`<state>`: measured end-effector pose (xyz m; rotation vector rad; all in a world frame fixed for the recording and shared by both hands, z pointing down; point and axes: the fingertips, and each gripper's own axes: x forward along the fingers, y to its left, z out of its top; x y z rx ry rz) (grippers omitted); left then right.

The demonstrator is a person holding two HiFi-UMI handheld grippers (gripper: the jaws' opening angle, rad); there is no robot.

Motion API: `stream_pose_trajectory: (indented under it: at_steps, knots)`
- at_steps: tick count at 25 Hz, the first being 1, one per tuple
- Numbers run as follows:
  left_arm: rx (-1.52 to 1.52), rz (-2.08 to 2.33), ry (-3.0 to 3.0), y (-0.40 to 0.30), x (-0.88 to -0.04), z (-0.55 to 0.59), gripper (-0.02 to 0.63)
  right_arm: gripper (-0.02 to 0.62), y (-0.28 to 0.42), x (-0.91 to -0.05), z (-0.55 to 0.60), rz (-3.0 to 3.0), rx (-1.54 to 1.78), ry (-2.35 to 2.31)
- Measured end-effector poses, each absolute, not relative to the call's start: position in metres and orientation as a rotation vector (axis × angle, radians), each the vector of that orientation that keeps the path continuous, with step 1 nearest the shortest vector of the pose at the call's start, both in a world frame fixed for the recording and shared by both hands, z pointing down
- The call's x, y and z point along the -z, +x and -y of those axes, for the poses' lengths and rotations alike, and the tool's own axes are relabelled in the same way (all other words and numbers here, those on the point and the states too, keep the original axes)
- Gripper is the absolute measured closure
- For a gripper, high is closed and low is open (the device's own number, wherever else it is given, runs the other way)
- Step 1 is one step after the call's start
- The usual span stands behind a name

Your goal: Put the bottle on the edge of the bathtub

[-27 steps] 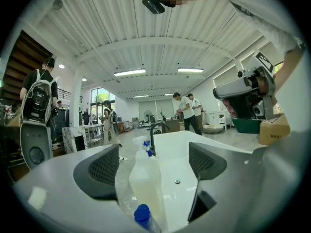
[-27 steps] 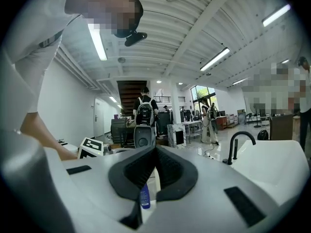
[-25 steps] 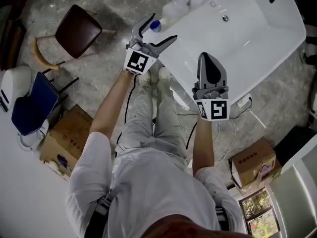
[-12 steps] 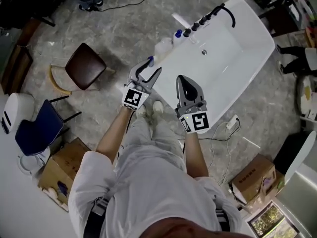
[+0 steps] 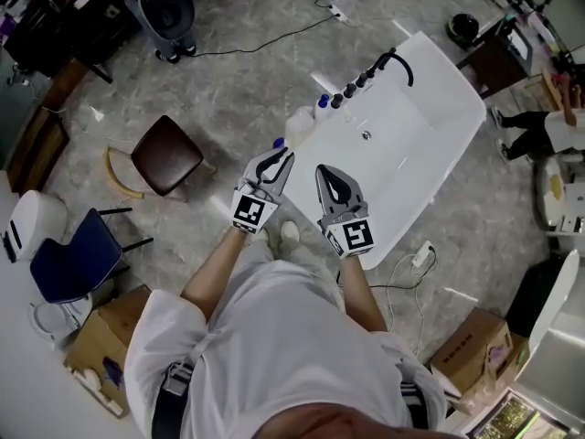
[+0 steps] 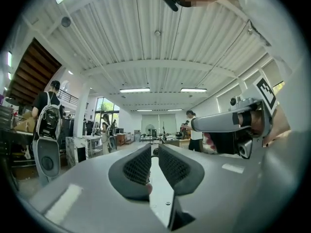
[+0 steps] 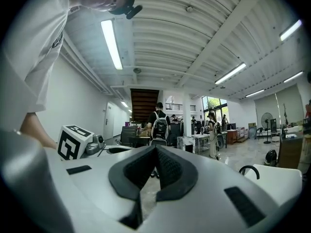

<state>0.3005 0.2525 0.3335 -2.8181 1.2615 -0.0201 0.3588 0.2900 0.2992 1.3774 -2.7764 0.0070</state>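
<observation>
The white bathtub (image 5: 445,144) stands diagonally on the stone floor in the head view. Several bottles stand along its near-left rim: a large white bottle (image 5: 300,124), a blue-capped one (image 5: 322,104), and a blue cap (image 5: 279,142) just past my left fingertips. My left gripper (image 5: 279,157) is held up short of that rim; its jaws are closing to a thin slit with nothing between them (image 6: 153,148). Beside it, over the tub's near end, my right gripper (image 5: 327,171) is shut and empty (image 7: 155,148). Both gripper views look out level across a hall.
A black faucet (image 5: 403,63) and dark knobs sit on the tub's far-left rim. A brown stool (image 5: 166,155) and blue chair (image 5: 69,262) stand to the left, cardboard boxes (image 5: 470,347) at lower right. A power strip (image 5: 421,255) and cables lie by the tub. People stand in the hall.
Both grippers have drawn back from the tub toward the body while the head view rose and widened. The left jaws went from wide open to nearly together, empty.
</observation>
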Motion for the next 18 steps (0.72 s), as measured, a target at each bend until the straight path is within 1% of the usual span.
stream_pose_trajectory:
  at_steps: [4, 12, 18]
  knots:
    - [0.037, -1.274, -2.803, 0.295, -0.324, -0.259, 0.604, 0.594, 0.358, -0.289, -0.293, 2.781, -0.005, 1.389]
    - [0.05, -1.237, -2.807, 0.294, -0.301, -0.261, 0.606, 0.594, 0.352, -0.259, -0.281, 2.815, 0.045, 1.401]
    - [0.088, -1.284, -2.814, 0.284, -0.303, -0.265, 0.606, 0.595, 0.344, -0.266, -0.274, 2.79, 0.038, 1.417]
